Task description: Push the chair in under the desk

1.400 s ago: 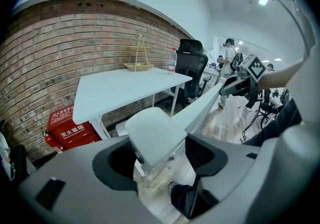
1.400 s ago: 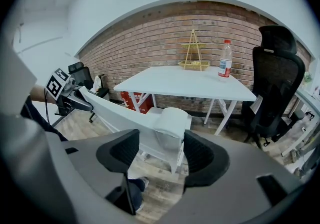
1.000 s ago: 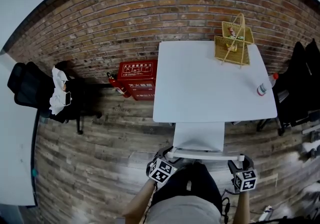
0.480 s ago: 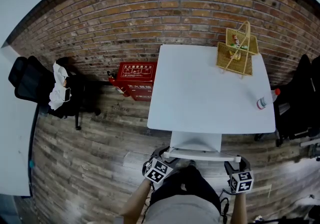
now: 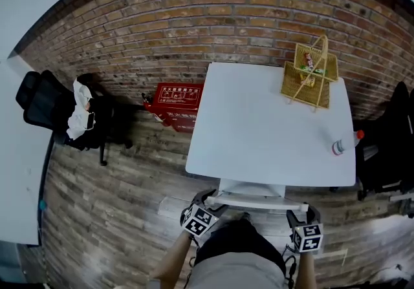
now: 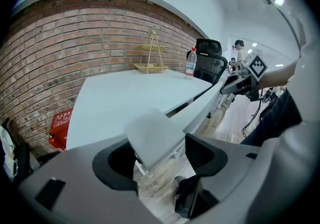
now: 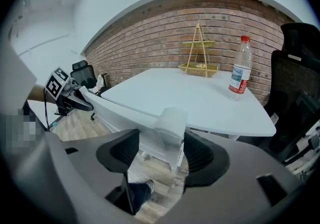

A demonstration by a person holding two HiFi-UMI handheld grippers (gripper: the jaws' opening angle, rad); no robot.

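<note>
The white desk [image 5: 259,126] stands against the brick wall. The white chair [image 5: 253,187] is partly under its near edge; only a strip of seat and the top rail of the chair back [image 5: 259,203] show. My left gripper [image 5: 207,202] is shut on the rail's left end, the chair back [image 6: 152,135] lying between the jaws of my left gripper [image 6: 161,152]. My right gripper [image 5: 302,213] holds the right end, and the chair back [image 7: 168,129] sits between the jaws of my right gripper [image 7: 162,150]. My legs stand just behind the chair.
A wire basket [image 5: 309,73] and a plastic bottle [image 5: 343,144] stand on the desk's right side. A red fire-extinguisher box [image 5: 174,101] sits on the floor at the wall. Black office chairs stand at left [image 5: 65,116] and right [image 5: 391,145]. Another white table [image 5: 16,171] borders the far left.
The chair has slid forward under the desk, so less of its seat shows. Both grippers have moved forward with the chair back.
</note>
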